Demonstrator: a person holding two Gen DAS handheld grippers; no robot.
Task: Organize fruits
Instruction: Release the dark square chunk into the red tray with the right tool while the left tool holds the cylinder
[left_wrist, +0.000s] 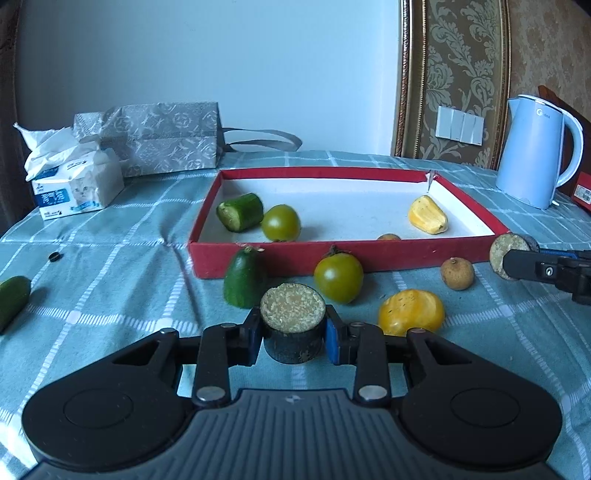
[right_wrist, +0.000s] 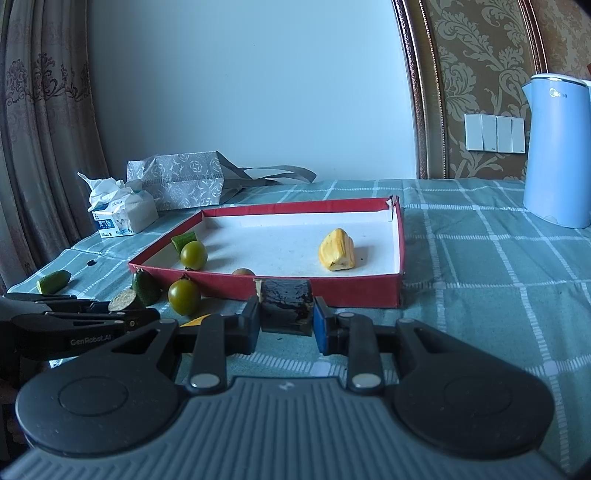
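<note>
We see a table under a teal checked cloth (left_wrist: 110, 229), with a shallow red box (left_wrist: 347, 254) at its middle. Our left gripper (left_wrist: 293, 334) has its jaws closed on a short dark cane piece (left_wrist: 293, 321), pale cut face upward, held in front of the box. Our right gripper (right_wrist: 285, 319) likewise grips a second dark cane piece (right_wrist: 286, 306), just before the box's near wall. Inside the box lie a cucumber chunk (left_wrist: 240, 211), a green tomato (left_wrist: 280, 222) touching it, a yellow jackfruit pod (left_wrist: 428, 215) near the far right corner, and a small brown fruit (mostly hidden by the near wall). On the cloth before the box sit a cucumber tip (left_wrist: 245, 277), another green tomato (left_wrist: 338, 276), a yellow tomato (left_wrist: 411, 312) and a brown longan (left_wrist: 457, 273). Another cucumber piece (left_wrist: 13, 301) lies far left. A blue kettle (left_wrist: 535, 151), tissue pack (left_wrist: 70, 184) and grey gift bag (left_wrist: 162, 138) stand behind.
</note>
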